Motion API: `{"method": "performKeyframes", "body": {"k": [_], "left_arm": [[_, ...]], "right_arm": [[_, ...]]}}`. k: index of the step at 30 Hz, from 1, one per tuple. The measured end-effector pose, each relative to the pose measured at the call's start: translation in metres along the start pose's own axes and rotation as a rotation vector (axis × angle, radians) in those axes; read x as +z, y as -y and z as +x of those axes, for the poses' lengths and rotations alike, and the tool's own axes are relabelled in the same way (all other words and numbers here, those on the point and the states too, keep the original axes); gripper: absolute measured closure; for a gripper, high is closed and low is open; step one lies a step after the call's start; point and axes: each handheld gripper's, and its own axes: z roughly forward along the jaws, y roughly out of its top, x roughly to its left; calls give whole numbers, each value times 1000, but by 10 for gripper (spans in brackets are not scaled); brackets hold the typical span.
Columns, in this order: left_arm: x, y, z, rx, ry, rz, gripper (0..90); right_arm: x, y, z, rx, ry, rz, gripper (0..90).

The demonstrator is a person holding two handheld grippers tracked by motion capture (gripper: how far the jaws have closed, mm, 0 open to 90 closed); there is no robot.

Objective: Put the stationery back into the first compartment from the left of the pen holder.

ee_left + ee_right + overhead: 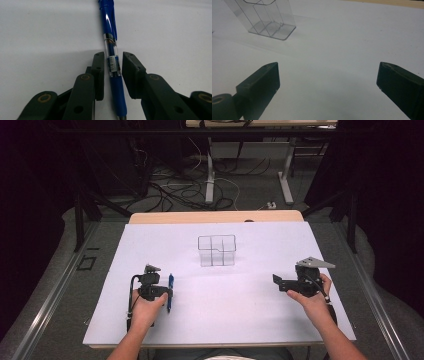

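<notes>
Covering most of the wooden table (215, 216), the white sheet (250, 290) carries every item and lies under both sets of tongs. Both tools sit over its near half, well apart from each other, one at each side.

Ahead of both tongs, roughly midway between them and toward the far half of the sheet, stands the clear plastic organizer (216, 250). It is upright and divided into compartments by thin walls. In the right gripper view the organizer (265, 20) appears beyond and to the left of the jaws, well apart from them.

The right gripper (278, 281) is held in the right hand (311, 296), with its grey three-cornered plate (314, 262) on top. Its jaws are spread wide, with bare sheet between them (328, 75); they touch nothing.

The left gripper (169, 291) is held in the left hand (145, 309) and points down at the sheet. Its jaws stand close together on either side of the pen, with a narrow gap visible at each pad, so the pads do not yet press the barrel (113, 72).

The blue pen (170, 292) lies flat on the sheet directly between the left jaws. In the left gripper view the pen (111, 45) runs lengthwise through the gap, its clear labelled middle section level with the jaw tips, its blue cap and clip end extending beyond them and its blue grip end reaching back toward the gripper body.
</notes>
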Motion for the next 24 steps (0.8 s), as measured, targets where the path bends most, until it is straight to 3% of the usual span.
{"method": "performKeyframes", "body": {"k": [13,24], "left_arm": [[1,0,1,11,5,4,748],[1,-2,4,-6,12,9,789]], "right_arm": [[1,1,-1,6,0,10,14],[2,1,0,6,-3,9,13]]}}
